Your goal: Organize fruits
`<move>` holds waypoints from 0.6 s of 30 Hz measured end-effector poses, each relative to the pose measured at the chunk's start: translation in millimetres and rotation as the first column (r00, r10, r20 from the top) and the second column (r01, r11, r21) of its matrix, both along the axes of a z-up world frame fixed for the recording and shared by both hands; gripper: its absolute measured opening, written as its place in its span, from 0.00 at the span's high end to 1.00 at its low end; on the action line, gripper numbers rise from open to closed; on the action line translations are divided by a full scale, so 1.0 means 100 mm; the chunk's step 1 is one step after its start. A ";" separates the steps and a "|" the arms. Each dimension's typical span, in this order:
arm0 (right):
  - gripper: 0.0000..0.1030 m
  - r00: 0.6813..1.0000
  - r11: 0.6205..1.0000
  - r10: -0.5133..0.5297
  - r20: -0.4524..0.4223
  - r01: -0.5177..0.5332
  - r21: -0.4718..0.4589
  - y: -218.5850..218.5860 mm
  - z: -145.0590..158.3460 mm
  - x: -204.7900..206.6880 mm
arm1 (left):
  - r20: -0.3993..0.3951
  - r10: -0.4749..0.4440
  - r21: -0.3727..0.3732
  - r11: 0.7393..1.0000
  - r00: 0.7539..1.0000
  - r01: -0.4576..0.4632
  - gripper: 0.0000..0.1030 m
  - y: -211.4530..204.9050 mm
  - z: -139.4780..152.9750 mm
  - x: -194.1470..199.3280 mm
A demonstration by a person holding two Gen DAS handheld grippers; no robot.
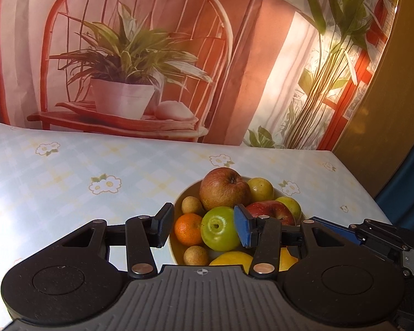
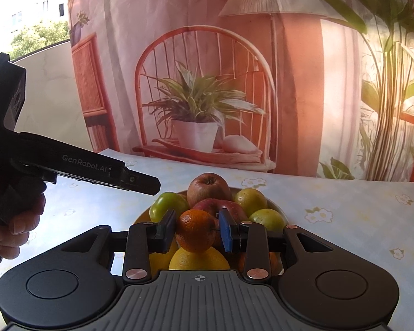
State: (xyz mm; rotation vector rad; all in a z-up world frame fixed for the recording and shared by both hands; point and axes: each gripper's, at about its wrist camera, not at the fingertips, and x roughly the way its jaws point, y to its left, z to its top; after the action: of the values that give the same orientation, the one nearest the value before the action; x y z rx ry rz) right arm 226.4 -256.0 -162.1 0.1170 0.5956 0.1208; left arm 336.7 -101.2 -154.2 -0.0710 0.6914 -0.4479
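Round dimpled orange (image 2: 195,230) pinched by right hand-held gripper (image 2: 197,231).

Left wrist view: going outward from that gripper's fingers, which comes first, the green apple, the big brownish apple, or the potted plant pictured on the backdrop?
1. The shiny green apple, between the fingers of the left gripper, at the near side of the white bowl.
2. The large brownish-red apple, at the bowl's far side.
3. The printed potted plant, on the backdrop behind the table.

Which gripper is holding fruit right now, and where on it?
The right gripper is shut on the orange, pads on its two sides. The left gripper holds nothing, jaws apart over the bowl.
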 end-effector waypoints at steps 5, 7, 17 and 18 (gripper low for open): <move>0.70 0.999 0.999 0.034 -0.011 -0.034 -0.012 0.15 -0.02 0.12 | 0.029 0.020 0.026 0.999 0.999 -0.021 0.51 0.13 0.03 -0.11; 0.70 0.999 0.999 0.031 -0.025 -0.031 -0.025 0.19 -0.05 0.17 | 0.038 0.024 0.039 0.999 0.999 -0.026 0.51 0.16 0.03 -0.14; 0.68 0.999 0.999 0.006 -0.051 -0.009 -0.044 0.26 -0.01 0.19 | 0.044 0.078 0.022 0.997 0.996 -0.079 0.46 0.40 0.12 -0.23; 0.67 0.999 0.999 0.008 -0.051 -0.010 -0.047 0.27 0.02 0.18 | 0.045 0.081 0.024 0.996 0.996 -0.082 0.44 0.41 0.13 -0.25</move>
State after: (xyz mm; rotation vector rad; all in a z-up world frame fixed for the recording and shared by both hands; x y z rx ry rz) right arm 243.9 -229.2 -160.4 0.0716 0.6492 0.1124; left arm 311.8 -60.4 -140.8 -0.0648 0.6484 -0.3611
